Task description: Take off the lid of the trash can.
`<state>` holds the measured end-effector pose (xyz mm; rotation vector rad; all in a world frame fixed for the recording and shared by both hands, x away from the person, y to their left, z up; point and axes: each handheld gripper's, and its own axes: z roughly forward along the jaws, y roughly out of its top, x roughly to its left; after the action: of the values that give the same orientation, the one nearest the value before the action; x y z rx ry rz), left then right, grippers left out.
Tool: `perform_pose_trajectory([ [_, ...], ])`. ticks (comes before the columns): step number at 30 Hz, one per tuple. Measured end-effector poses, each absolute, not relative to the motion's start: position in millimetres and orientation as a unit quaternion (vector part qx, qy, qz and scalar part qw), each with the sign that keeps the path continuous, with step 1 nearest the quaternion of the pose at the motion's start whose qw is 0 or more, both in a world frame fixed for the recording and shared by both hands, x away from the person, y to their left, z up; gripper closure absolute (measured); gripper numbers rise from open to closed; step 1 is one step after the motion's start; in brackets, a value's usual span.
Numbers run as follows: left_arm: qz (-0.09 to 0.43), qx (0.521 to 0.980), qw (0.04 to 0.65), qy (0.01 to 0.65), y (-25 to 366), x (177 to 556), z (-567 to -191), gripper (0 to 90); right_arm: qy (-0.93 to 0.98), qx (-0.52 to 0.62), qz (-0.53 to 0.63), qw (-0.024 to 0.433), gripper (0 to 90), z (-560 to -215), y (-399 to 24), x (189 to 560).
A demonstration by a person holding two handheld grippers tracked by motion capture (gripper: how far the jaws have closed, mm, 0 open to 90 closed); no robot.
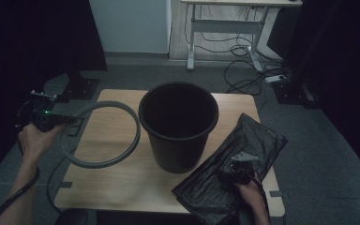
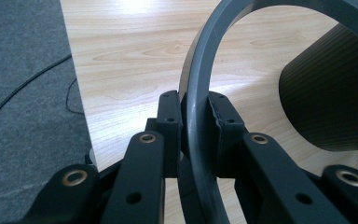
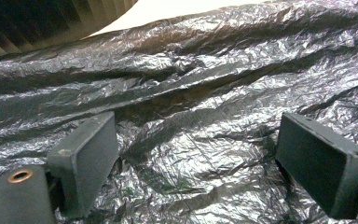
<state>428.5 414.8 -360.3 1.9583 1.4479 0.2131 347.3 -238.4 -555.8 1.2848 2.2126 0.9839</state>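
Grey ring point(image 1: 101, 135) found at the left half of the table point(image 1: 122, 183), just beside the black bin point(image 1: 178, 124) standing upright at centre; whether flat on the wood or tilted up at the gripped edge cannot be told from the high view. Left gripper point(image 2: 196, 114) closed on the ring's rim, pads pressed on the inner and outer faces of the band, jaws narrow. Ring judged rigid plastic, light, smooth-faced: likely to pivot or slide in a single-point grip, so a hold square across the band, as shown, considered sound; a second hold on the opposite arc advisable for seating it level on the bin mouth. Black bag point(image 1: 234, 164) lying crumpled and flat on the right side of the table, one corner overhanging the near edge. Right gripper point(image 3: 193, 154) poised low over the bag, jaws wide apart, nothing between the pads; contact with the film not determinable. Bag judged very light, limp, slippery and easily torn: best taken by pinching a raised fold or the open hem, not the flat sheet. Bin judged light and stiff, prone to tipping if pushed at the rim.
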Motion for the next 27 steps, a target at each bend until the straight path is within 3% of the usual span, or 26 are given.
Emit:
perform_pose_trajectory([
  [27, 0.093, 0.756, 0.340, 0.551, 401.8, 416.1, -434.8, 76.2, 0.791, 0.459, 0.352, 0.199, 12.1, -555.8, -238.4, 347.2],
])
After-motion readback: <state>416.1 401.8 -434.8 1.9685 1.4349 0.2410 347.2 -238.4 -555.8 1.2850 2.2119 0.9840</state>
